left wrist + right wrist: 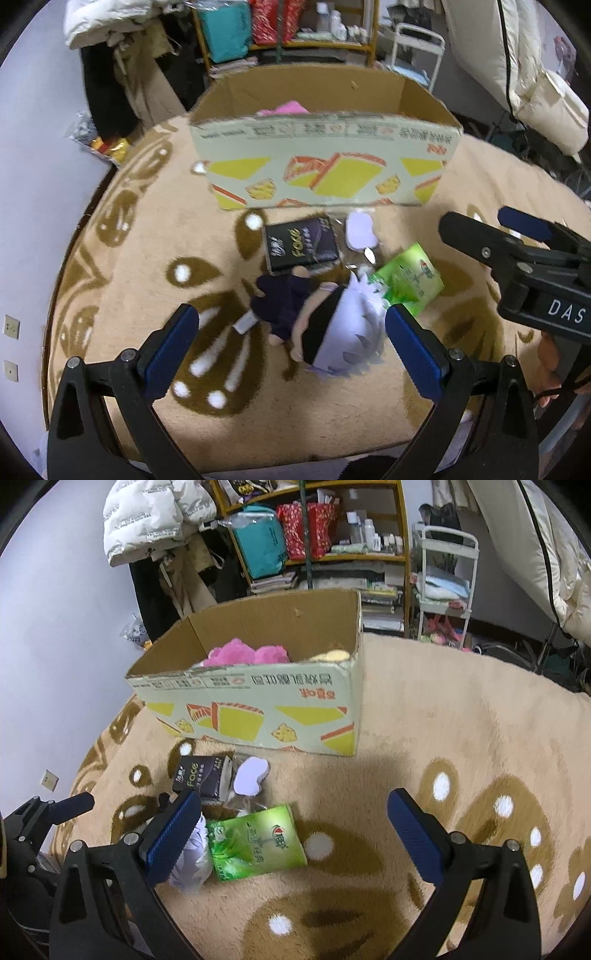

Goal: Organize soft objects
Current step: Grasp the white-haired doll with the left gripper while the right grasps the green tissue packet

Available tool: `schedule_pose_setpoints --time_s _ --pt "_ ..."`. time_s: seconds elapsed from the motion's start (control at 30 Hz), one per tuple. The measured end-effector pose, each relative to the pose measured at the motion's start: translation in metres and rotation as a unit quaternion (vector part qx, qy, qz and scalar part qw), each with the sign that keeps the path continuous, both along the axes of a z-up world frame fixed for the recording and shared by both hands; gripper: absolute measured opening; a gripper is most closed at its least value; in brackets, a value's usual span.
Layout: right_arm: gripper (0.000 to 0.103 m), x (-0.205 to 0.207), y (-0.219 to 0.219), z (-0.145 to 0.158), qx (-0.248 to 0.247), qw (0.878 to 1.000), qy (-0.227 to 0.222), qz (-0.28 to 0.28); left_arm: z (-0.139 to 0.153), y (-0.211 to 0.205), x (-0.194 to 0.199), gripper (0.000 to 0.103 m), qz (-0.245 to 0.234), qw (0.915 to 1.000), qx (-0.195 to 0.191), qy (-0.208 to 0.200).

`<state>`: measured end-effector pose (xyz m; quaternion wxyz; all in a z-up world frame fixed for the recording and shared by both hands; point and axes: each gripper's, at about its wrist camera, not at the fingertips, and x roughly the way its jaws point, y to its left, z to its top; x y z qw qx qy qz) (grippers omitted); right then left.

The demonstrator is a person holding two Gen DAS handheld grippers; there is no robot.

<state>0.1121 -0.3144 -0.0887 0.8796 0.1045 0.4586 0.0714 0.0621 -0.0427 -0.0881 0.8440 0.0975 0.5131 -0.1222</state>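
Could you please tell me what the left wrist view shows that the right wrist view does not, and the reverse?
Only the left wrist view shows the whole plush doll, with its dark body and black blindfold, lying between the open left gripper fingers. Only the right wrist view shows the yellow plush in the cardboard box; of the doll it catches just the pale hair. Both show the box with pink plush inside, the black tissue pack, the green tissue pack, the lilac sponge and the open right gripper.
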Motion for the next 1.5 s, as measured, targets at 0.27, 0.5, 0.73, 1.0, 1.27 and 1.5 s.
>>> schedule_pose_setpoints --time_s 0.27,0.5,0.73,1.0,1.27,1.5 --pt "0.103 0.005 0.003 -0.016 0.006 0.999 0.032 0.01 -0.017 -0.018 0.008 0.1 -0.025 0.9992 0.009 0.029" --pt "0.103 0.015 0.01 -0.031 0.019 0.998 0.063 0.025 -0.038 -0.027 0.016 0.1 -0.036 0.9964 0.013 0.075" --pt "0.103 0.02 0.02 -0.053 0.025 0.993 0.106 0.039 -0.06 -0.026 0.021 0.1 -0.018 0.9925 0.014 0.12" --pt "0.103 0.021 0.034 -0.064 0.019 0.989 0.127 0.073 -0.065 -0.015 0.028 0.1 0.001 0.9899 -0.005 0.141" --pt "0.103 0.022 0.035 -0.069 0.031 0.987 0.141 0.075 -0.069 -0.002 0.035 0.095 0.011 0.9893 0.001 0.146" --pt "0.09 0.023 0.037 -0.074 0.018 0.985 0.155 0.074 -0.081 -0.01 0.03 0.083 0.007 0.9869 -0.012 0.161"
